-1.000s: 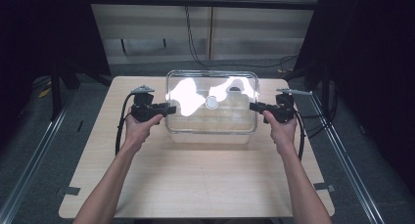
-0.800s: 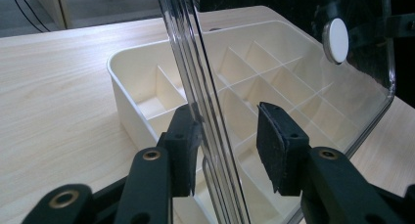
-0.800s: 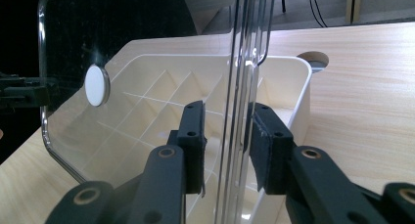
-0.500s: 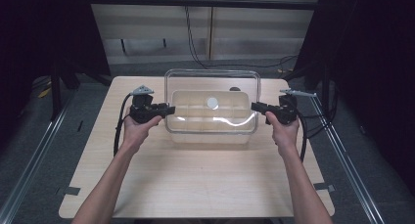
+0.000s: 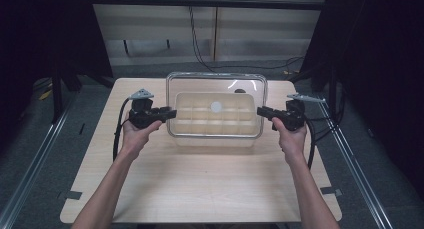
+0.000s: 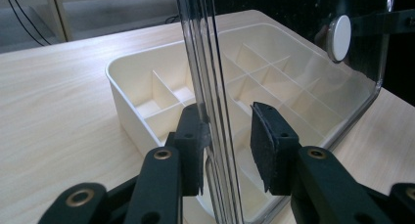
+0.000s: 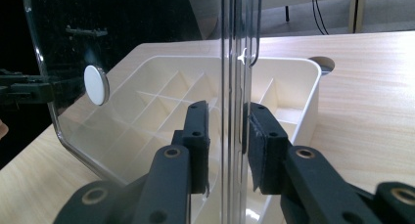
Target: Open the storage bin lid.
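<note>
The left gripper [image 5: 167, 112] has its jaws pinching the left edge of the clear lid [image 5: 216, 84], and they have just been closing onto it; the right gripper [image 5: 261, 111] likewise clamps the lid's right edge, its jaws having just been closing too. Between them, at the centre of the high view, the lid hangs over the cream compartment tray [image 5: 190, 101], which rests on the wooden table [image 5: 200, 184]. A white round knob [image 5: 216, 107] marks the lid's middle.
</note>
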`<action>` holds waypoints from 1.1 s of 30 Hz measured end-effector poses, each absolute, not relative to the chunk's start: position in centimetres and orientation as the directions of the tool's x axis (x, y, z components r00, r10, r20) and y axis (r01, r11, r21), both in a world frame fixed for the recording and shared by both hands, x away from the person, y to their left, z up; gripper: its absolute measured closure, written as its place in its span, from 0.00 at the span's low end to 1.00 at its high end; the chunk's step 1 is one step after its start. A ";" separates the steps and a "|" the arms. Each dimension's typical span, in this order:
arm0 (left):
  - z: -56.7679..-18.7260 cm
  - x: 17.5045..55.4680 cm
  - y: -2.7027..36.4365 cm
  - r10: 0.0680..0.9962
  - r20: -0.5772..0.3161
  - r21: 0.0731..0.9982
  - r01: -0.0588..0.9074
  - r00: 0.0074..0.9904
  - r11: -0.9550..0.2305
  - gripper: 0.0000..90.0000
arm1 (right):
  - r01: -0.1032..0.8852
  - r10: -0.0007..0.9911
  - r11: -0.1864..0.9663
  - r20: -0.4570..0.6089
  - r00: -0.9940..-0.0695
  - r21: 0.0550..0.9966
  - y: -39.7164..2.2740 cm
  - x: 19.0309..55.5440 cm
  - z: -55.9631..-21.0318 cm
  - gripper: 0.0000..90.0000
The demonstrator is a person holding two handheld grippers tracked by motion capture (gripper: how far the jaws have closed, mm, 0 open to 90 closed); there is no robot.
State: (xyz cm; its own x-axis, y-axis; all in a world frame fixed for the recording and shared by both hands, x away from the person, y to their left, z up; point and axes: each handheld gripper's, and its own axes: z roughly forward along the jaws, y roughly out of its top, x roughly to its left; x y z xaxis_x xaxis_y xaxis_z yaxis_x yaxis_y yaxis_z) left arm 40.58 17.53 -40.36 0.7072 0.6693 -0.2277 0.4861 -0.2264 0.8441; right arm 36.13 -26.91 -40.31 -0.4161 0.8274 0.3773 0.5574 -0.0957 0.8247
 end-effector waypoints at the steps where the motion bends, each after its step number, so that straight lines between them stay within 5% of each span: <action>1: -40.6 40.5 17.6 0.673 -0.222 0.842 0.487 0.705 -0.232 0.75 | 0.559 0.826 -0.092 0.377 -0.419 0.824 -26.8 36.0 -40.6 0.80; 33: -40.5 38.2 18.1 0.658 -0.219 0.856 0.465 0.721 -0.226 0.76 | 0.543 0.802 -0.093 0.386 -0.455 0.834 -27.0 34.1 -40.9 0.81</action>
State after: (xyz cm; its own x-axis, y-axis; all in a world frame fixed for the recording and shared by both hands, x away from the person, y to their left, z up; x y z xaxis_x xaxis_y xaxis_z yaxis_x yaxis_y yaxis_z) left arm 38.22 18.09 -40.49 0.7210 0.6576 -0.2185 0.4653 -0.2257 0.8559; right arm 34.05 -26.96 -40.95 -0.4550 0.8024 0.3862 0.5434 -0.0934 0.8343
